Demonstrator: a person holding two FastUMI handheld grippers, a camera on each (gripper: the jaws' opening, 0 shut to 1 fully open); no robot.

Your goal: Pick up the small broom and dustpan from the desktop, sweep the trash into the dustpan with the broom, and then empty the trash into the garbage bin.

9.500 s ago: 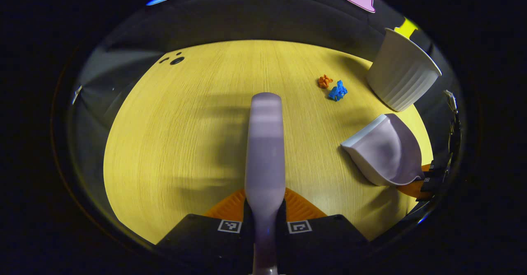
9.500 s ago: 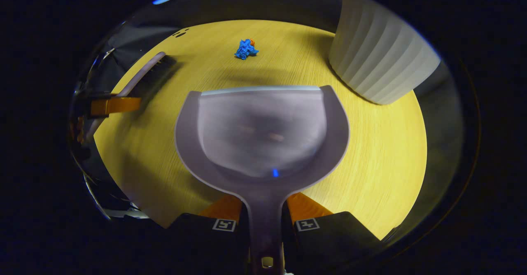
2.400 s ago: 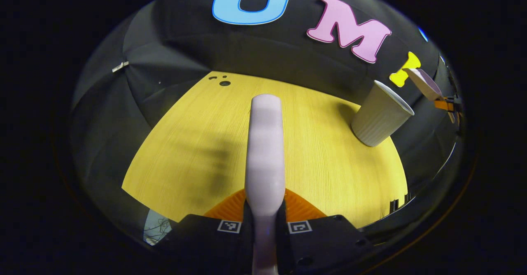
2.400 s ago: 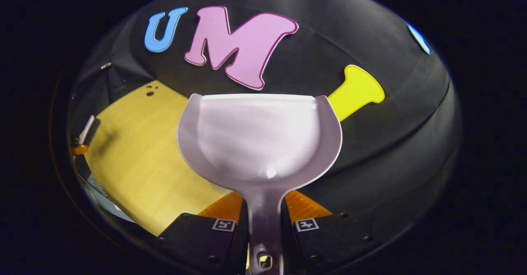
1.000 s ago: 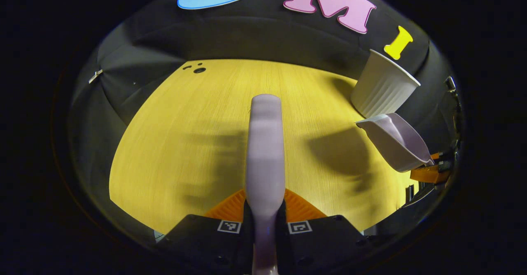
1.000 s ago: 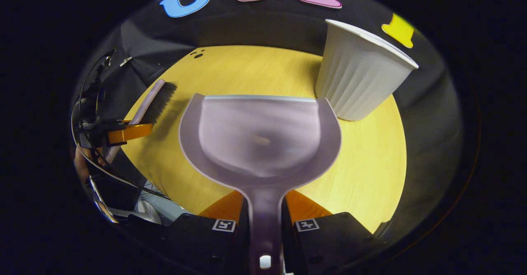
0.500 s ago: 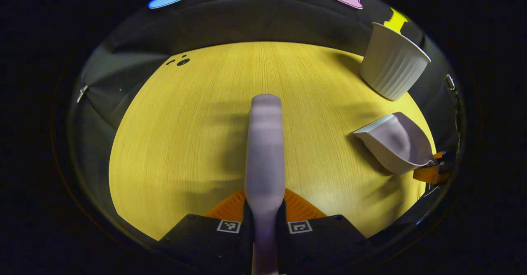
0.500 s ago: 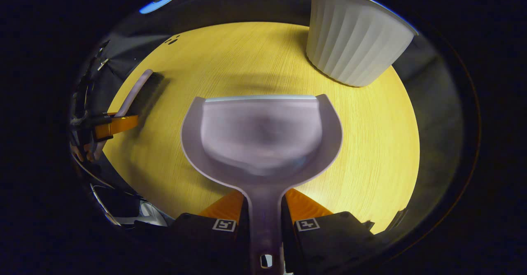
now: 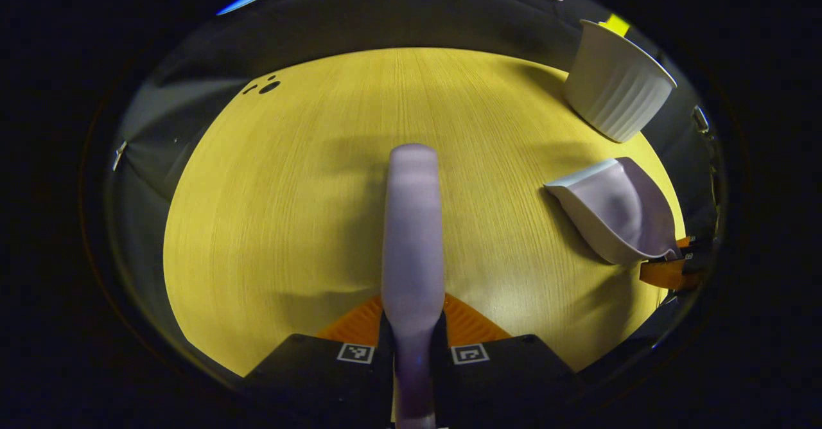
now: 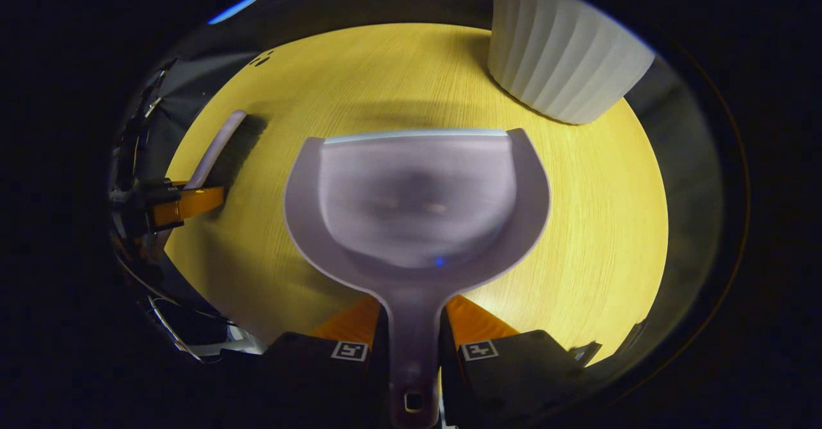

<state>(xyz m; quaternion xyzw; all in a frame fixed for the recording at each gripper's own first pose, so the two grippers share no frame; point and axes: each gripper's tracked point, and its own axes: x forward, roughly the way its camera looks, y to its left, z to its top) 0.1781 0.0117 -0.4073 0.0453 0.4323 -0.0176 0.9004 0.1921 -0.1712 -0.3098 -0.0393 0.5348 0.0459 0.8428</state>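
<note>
My left gripper (image 9: 413,326) is shut on the handle of the small lilac broom (image 9: 412,223), which points forward low over the yellow desktop (image 9: 289,191). In the right gripper view, my right gripper (image 10: 414,326) is shut on the handle of the lilac dustpan (image 10: 417,198), whose empty scoop lies low over the desktop (image 10: 597,223). The dustpan (image 9: 616,210) and right gripper (image 9: 671,271) show at the right in the left gripper view. In the right gripper view the broom (image 10: 218,146) and left gripper (image 10: 186,203) sit at the left. The white ribbed garbage bin (image 10: 559,63) stands just beyond the dustpan's right corner.
The garbage bin (image 9: 613,85) stands near the desk's far right edge in the left gripper view. A few small dark holes (image 9: 263,87) mark the desk's far left corner. Black cloth walls surround the desk.
Both tools came down from the bin's height to just above the desktop. The dustpan swung away from the bin's rim and levelled. The paper scraps seen 9.5 s ago are gone from the desk.
</note>
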